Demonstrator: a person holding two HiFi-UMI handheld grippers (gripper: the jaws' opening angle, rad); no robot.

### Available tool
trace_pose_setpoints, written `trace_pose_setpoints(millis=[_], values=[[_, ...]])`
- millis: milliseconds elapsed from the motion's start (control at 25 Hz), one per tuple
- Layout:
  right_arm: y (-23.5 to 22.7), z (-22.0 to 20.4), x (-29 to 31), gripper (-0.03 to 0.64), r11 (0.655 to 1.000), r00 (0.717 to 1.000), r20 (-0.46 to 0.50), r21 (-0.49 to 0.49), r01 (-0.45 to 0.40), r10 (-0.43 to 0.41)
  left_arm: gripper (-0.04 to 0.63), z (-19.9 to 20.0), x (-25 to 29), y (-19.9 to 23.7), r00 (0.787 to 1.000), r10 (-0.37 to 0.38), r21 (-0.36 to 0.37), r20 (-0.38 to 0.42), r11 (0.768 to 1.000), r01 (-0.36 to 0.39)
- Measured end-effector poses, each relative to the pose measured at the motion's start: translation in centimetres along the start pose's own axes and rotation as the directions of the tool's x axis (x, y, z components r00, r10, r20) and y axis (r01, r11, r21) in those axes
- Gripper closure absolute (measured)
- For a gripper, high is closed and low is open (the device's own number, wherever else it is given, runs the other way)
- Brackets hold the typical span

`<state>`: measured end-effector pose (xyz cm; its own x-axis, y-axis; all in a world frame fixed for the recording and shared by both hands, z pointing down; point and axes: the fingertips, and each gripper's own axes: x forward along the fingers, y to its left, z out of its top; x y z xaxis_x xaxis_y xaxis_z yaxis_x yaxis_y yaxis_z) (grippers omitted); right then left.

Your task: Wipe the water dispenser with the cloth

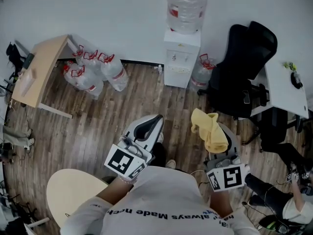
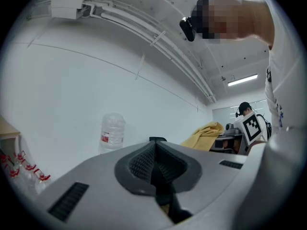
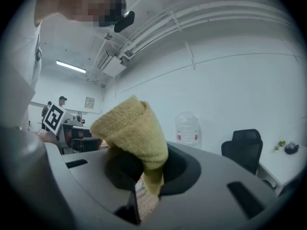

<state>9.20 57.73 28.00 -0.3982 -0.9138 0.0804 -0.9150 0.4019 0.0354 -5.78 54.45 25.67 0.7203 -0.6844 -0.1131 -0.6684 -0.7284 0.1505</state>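
Clamping 1 cloth (image 3: pixel 133 128), right gripper (image 3: pixel 149 178) faces 1 water dispenser (image 1: pixel 181 58) (left gripper (image 2: pixel 154 163) fingers closed, empty).

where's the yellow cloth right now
The yellow cloth is clamped in the right gripper, lower right in the head view, well short of the water dispenser by the far wall.

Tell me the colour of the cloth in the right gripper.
The cloth is yellow, clearest in the right gripper view.

Head view: looking steeply down over my shoulders, water dispenser (image 1: pixel 181 58) standing well ahead by wall (image 1: pixel 98 13). Left, right gripper views: riding low, facing forward along my jaws, tilting upward; all three sharing dispenser's bottle (image 1: pixel 186 6).
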Motion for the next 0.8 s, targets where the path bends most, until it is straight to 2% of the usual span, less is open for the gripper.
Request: trace_pose_setpoints(millis=[800], values=[[-3.2, 1.3, 19.1, 0.549, 1.000, 0.999, -0.036, 0.016, 0.026, -0.025, 0.575, 1.7, 9.7, 16.6, 0.999, -0.032, -0.023, -0.006, 0.999, 0.032]])
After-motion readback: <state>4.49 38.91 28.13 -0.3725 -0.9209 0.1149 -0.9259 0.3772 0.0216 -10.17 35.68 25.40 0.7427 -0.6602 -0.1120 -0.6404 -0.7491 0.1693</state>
